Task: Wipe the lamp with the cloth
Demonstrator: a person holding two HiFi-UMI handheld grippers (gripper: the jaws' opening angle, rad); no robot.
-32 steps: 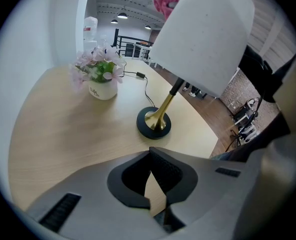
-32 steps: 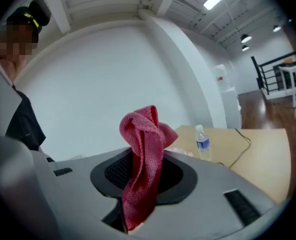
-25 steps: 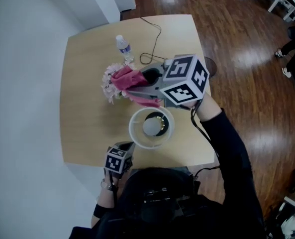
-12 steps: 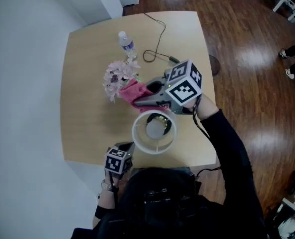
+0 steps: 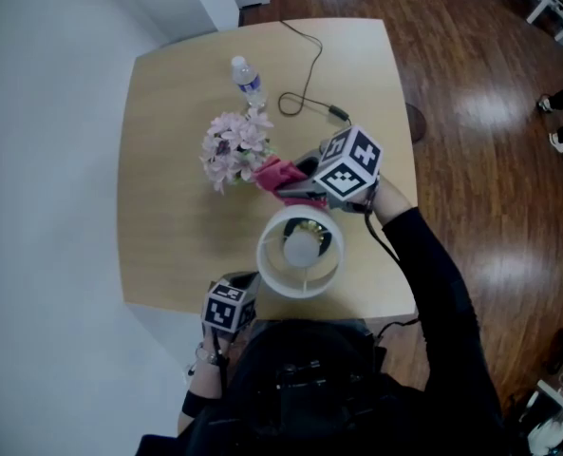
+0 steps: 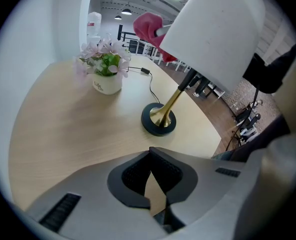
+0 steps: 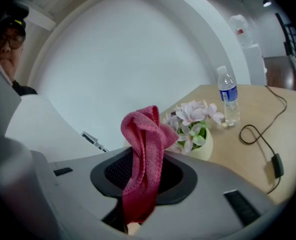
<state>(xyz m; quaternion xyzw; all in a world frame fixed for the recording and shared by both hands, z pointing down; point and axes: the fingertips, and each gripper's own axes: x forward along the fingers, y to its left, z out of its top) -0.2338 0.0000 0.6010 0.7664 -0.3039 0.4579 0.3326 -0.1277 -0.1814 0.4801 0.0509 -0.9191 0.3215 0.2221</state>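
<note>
The lamp has a white shade [image 5: 268, 272] and a brass stem on a dark round base [image 6: 159, 120], and it stands near the table's front edge. My right gripper [image 5: 286, 183] is shut on a pink cloth [image 5: 274, 172], which bunches up between its jaws [image 7: 144, 149]. The cloth hangs just past the shade's far rim, next to the flowers; the left gripper view shows the cloth [image 6: 148, 25] at the shade's [image 6: 215, 31] upper edge, and whether it touches I cannot tell. My left gripper [image 5: 246, 281] is shut and holds nothing, low at the front table edge, left of the lamp.
A pot of pale pink flowers [image 5: 232, 145] stands just left of the cloth. Behind it are a water bottle [image 5: 247, 76] and the lamp's black cable [image 5: 305, 91] with its switch. The wooden table [image 5: 167, 226] ends near the lamp; dark wood floor lies to the right.
My right gripper has come down with the cloth, from high above the table to the shade's far rim. The left gripper has stayed put.
</note>
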